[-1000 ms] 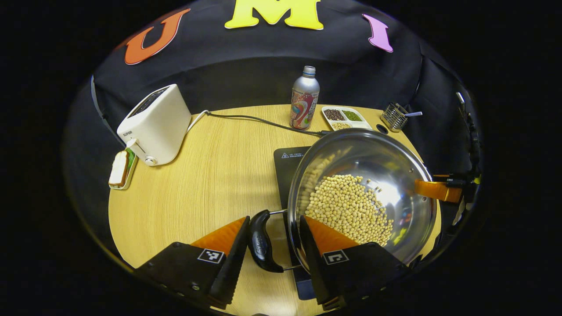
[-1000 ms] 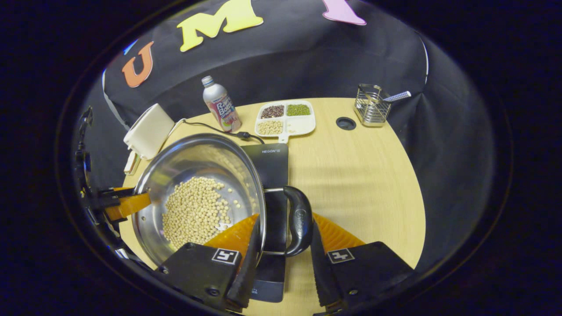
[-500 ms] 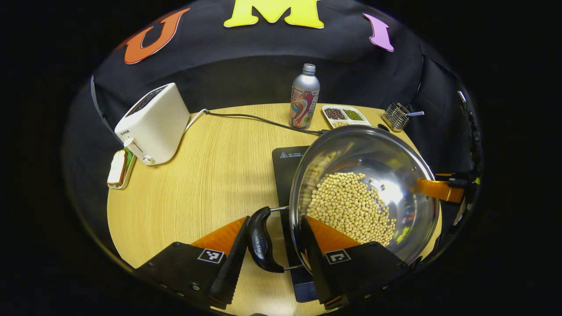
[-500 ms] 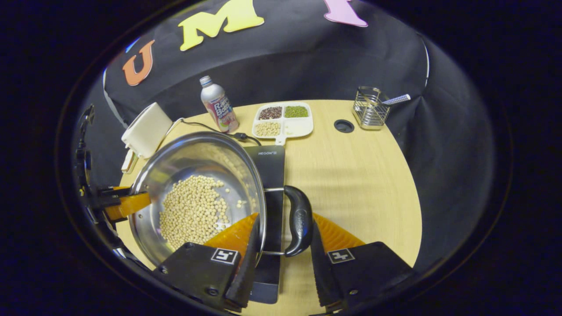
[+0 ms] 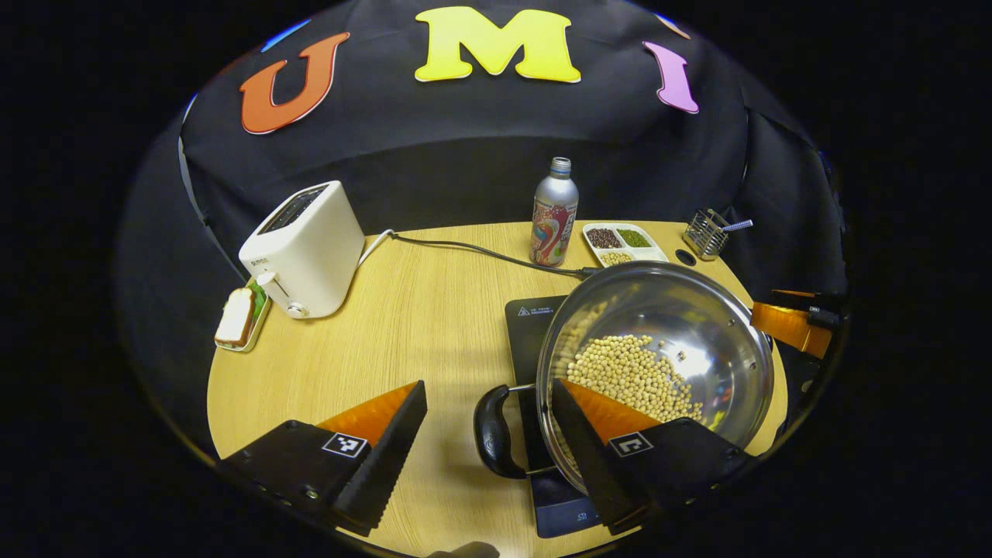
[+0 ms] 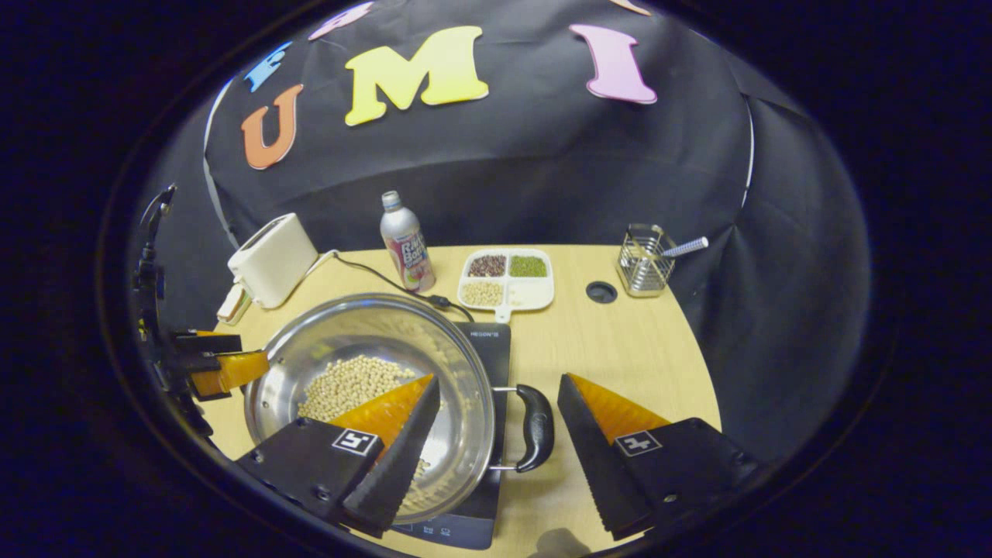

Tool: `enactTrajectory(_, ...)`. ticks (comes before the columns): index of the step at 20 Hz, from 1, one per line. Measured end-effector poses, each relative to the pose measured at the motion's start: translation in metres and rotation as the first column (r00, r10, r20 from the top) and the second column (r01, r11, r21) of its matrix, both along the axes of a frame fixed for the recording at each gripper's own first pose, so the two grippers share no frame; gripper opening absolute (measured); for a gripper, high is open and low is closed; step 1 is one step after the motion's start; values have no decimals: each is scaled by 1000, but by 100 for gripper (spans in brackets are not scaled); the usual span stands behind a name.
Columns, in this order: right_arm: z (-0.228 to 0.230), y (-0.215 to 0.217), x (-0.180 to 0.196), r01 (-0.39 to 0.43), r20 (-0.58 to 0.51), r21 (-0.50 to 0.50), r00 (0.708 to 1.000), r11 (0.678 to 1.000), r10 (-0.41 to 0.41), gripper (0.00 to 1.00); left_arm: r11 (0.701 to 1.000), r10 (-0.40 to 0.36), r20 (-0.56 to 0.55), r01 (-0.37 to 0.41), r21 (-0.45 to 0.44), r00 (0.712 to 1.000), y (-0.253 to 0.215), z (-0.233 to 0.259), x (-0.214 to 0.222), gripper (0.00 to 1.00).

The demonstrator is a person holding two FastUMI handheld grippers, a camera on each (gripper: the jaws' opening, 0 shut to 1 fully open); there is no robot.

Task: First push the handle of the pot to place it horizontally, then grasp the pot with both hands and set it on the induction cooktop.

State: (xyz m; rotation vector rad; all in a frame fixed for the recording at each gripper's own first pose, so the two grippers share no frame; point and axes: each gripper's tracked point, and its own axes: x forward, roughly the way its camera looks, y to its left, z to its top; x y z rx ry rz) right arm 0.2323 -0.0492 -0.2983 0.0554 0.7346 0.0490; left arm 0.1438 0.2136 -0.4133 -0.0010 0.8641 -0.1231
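Now both pairs of fingers stand wide apart, gripping nothing. Between the left gripper (image 5: 488,453)'s fingers lies the pot's left handle (image 5: 493,432), its long axis running along them; the right gripper (image 6: 500,453) likewise straddles the right handle (image 6: 536,427). Outward, the pot (image 6: 372,403) of beans sits on the induction cooktop (image 6: 488,345) on the counter (image 5: 387,325), so backing straight away looks clear.

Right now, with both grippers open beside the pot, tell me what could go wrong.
1. The pot overhangs the cooktop toward the left, so a bump while backing off might shift it.
2. The right gripper straddles the handle; pulling away crooked could snag it.
3. The left gripper has one finger over the rim; lifting carelessly could knock the soybeans about.
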Motion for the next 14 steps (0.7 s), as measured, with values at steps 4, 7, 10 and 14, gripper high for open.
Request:
enactTrajectory(4,12,13,-7,-18,22,-7,1000,1000,18,96,1000,-11,37,10,15,999,2,17,-4,97)
enactTrajectory(7,33,19,-14,-19,66,-17,998,1000,20,96,999,-15,94,13,31,995,6,40,-8,98)
enactTrajectory(10,70,31,-27,-45,145,-44,988,998,51,96,999,-9,204,1,39,979,12,83,-9,100)
enactTrajectory(14,143,46,-46,-38,297,-38,954,999,48,96,998,0,390,-25,57,921,27,161,-21,98)
